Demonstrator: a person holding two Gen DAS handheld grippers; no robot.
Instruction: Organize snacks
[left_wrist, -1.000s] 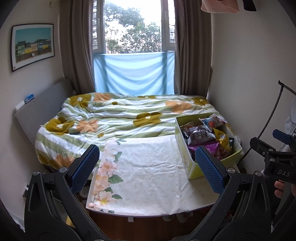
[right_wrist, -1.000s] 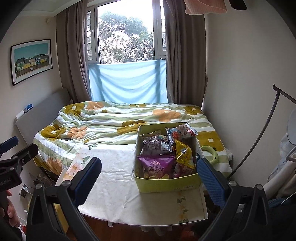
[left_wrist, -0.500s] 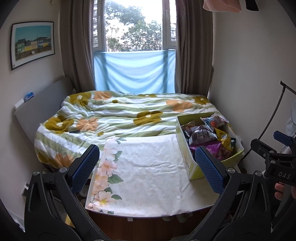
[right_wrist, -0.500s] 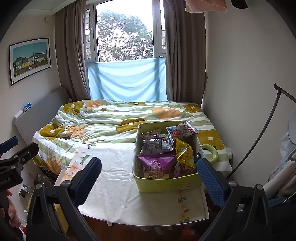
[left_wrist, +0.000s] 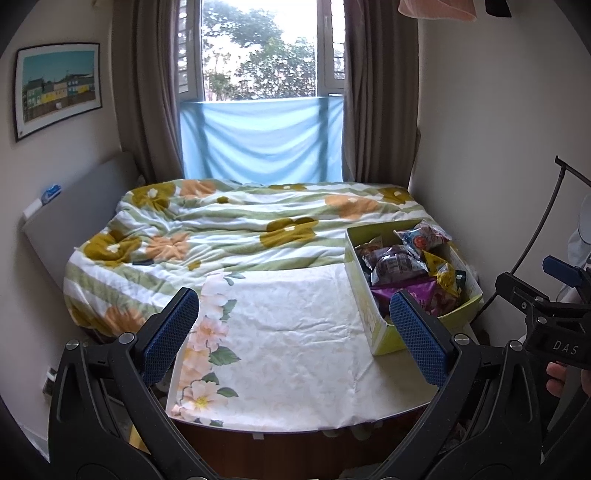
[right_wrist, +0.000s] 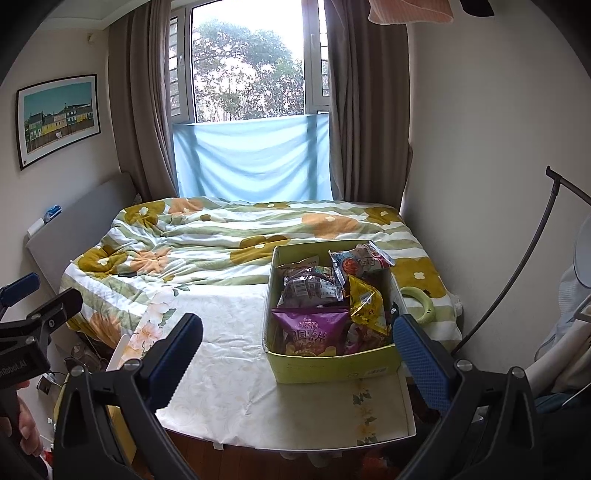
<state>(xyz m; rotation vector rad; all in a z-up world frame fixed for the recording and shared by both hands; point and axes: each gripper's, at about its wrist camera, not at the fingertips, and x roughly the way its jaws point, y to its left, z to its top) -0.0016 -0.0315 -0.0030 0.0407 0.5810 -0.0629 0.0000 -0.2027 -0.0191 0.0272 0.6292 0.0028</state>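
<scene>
A yellow-green box full of snack bags stands on the right of a table under a white floral cloth; it also shows in the left wrist view. Inside it are a purple chip bag, a gold bag, a dark bag and a red-and-white bag. My left gripper is open and empty, held back above the table's near edge. My right gripper is open and empty, in front of the box.
A bed with a flowered quilt lies beyond the table. A pale green ring lies on the bed right of the box. Walls close in on both sides, and a black curved rod stands at the right.
Both views have shifted only slightly; the grippers stay open and the box has not moved.
</scene>
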